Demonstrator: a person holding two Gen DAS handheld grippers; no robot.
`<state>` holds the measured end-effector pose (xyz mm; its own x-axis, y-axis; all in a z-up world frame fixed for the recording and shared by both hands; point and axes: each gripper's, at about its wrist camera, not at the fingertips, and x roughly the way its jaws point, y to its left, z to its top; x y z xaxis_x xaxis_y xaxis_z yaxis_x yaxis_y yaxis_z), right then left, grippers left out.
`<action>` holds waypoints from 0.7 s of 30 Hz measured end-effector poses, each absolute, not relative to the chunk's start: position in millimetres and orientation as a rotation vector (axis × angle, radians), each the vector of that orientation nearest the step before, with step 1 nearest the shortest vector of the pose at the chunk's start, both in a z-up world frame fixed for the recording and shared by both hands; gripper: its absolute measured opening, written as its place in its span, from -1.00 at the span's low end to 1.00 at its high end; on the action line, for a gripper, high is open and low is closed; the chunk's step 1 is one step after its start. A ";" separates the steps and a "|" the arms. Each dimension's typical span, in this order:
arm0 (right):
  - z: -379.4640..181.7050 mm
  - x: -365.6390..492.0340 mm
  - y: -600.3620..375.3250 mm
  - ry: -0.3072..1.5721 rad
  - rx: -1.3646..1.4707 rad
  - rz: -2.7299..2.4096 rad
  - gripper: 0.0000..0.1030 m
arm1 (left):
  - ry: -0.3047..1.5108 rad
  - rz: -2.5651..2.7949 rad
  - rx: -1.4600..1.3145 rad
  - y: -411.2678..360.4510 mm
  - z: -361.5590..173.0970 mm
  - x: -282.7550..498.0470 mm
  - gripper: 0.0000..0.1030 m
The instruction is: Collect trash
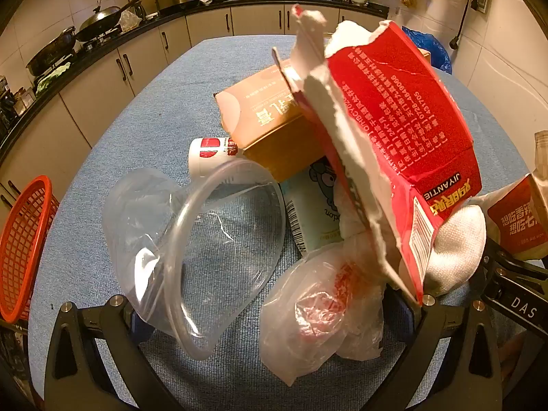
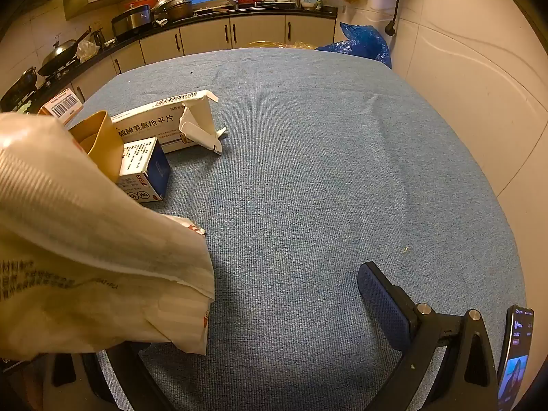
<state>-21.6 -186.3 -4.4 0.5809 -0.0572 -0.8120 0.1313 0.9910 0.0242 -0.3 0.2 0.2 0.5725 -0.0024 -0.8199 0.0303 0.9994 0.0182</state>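
Note:
A heap of trash lies on the blue tablecloth [image 1: 164, 109]. It holds a clear plastic tub [image 1: 219, 239], a crumpled plastic bag with red print [image 1: 322, 311], a torn red carton [image 1: 394, 130], a pink-and-brown box [image 1: 267, 120], a white bottle [image 1: 209, 154] and a pale blue carton [image 1: 315, 205]. My left gripper [image 1: 274, 315] stands open around the near side of the heap, with the tub by its left finger and the red carton's corner by its right. My right gripper [image 2: 260, 298] is open over bare cloth. A white paper bag [image 2: 85, 239] hides its left finger.
A red mesh basket [image 1: 24, 246] sits at the table's left edge. A torn white medicine box [image 2: 171, 123], a blue-and-white box [image 2: 144, 171] and a brown paper cup [image 2: 99, 144] lie left of the right gripper. A blue bag [image 2: 363, 42] is beyond the far edge.

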 end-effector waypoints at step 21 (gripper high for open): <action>98.8 -145.3 -164.1 0.592 -0.025 -0.059 1.00 | 0.507 -0.022 0.080 52.1 91.4 -142.3 1.00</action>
